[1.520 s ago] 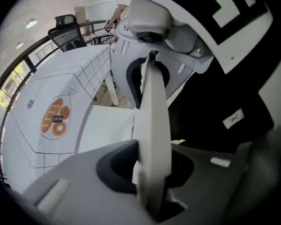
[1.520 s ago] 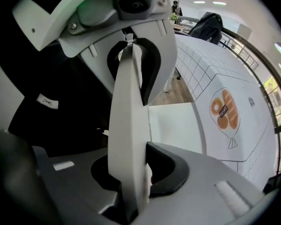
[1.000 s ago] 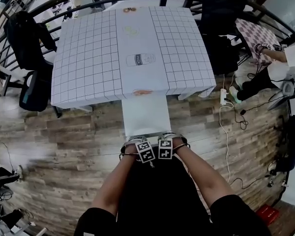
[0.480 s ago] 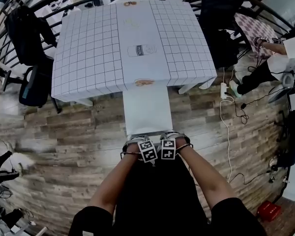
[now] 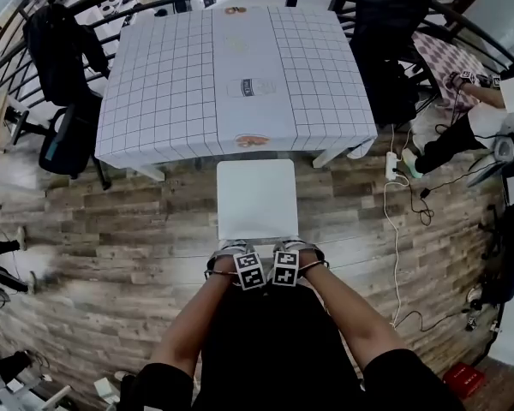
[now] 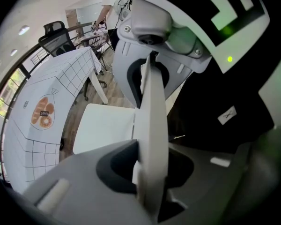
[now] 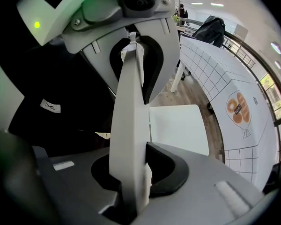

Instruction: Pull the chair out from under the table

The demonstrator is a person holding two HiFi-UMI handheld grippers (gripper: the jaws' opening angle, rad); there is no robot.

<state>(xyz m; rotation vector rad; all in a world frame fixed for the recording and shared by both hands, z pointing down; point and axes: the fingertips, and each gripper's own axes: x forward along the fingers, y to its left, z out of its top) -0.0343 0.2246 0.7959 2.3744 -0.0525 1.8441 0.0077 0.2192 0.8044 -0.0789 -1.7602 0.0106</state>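
The white chair (image 5: 257, 199) stands on the wood floor in front of the table with the checked cloth (image 5: 163, 92), its seat just out from the cloth's near edge. Side by side at the chair's back, my left gripper (image 5: 240, 262) and right gripper (image 5: 288, 259) both point steeply down. In the left gripper view the thin white backrest (image 6: 152, 125) runs between the jaws of the left gripper (image 6: 150, 172), which are shut on it, with the seat (image 6: 105, 128) beyond. The right gripper (image 7: 131, 172) clamps the same backrest (image 7: 129, 125) beside the seat (image 7: 178, 128).
A black office chair with a jacket (image 5: 64, 84) stands left of the table, another (image 5: 390, 50) at the right. A power strip and cables (image 5: 391, 165) lie on the floor to the right, near a seated person (image 5: 488, 118). A curved railing runs behind the table.
The chair has slid out from under the table toward me. More of its seat shows, and both grippers moved back with it while still holding the backrest.
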